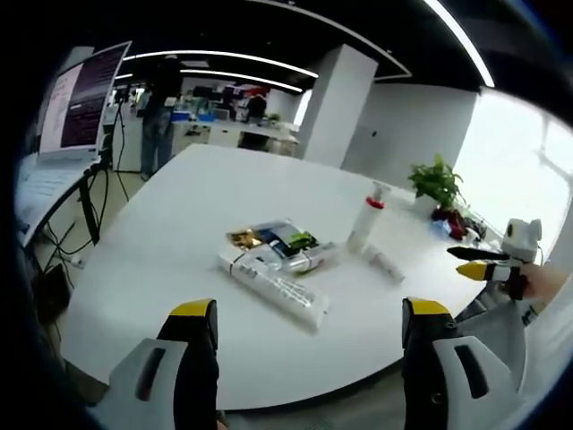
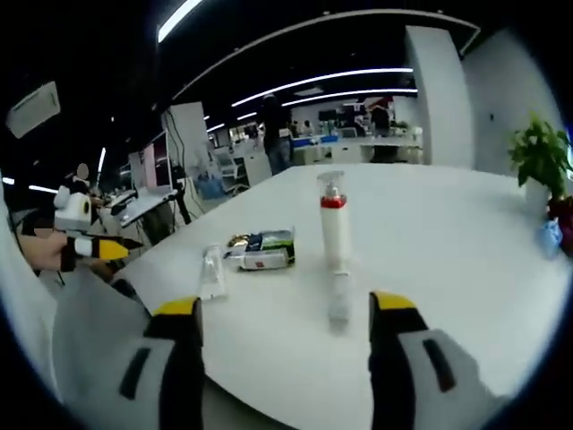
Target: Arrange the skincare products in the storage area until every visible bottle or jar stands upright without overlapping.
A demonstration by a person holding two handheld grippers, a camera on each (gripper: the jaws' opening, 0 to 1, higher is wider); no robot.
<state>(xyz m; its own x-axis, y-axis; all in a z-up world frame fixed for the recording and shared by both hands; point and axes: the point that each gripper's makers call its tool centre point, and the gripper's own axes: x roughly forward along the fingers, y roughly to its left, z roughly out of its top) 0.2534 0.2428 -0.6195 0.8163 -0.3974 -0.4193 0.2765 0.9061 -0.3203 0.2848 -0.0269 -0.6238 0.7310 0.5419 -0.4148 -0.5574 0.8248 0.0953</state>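
White round table (image 1: 179,242) with skincare products near its middle. In the left gripper view, your left gripper (image 1: 309,336) hangs over the near edge of the table with its yellow-tipped jaws spread wide and nothing between them; your right gripper (image 1: 488,262) enters from the right, jaws nearly together, and whether it holds anything cannot be told here. In the right gripper view, your right gripper (image 2: 282,327) shows its jaws wide apart and empty, and your left gripper (image 2: 98,248) appears at the left edge. A pump bottle (image 1: 367,218) with a red collar stands upright; a small tube (image 1: 385,262) lies flat just beside its base. A long white tube (image 1: 273,288) lies on its side in front of a cluster of packets and bottles (image 1: 282,244), also lying down and touching one another. A potted plant (image 1: 437,184) stands at the far edge of the table.
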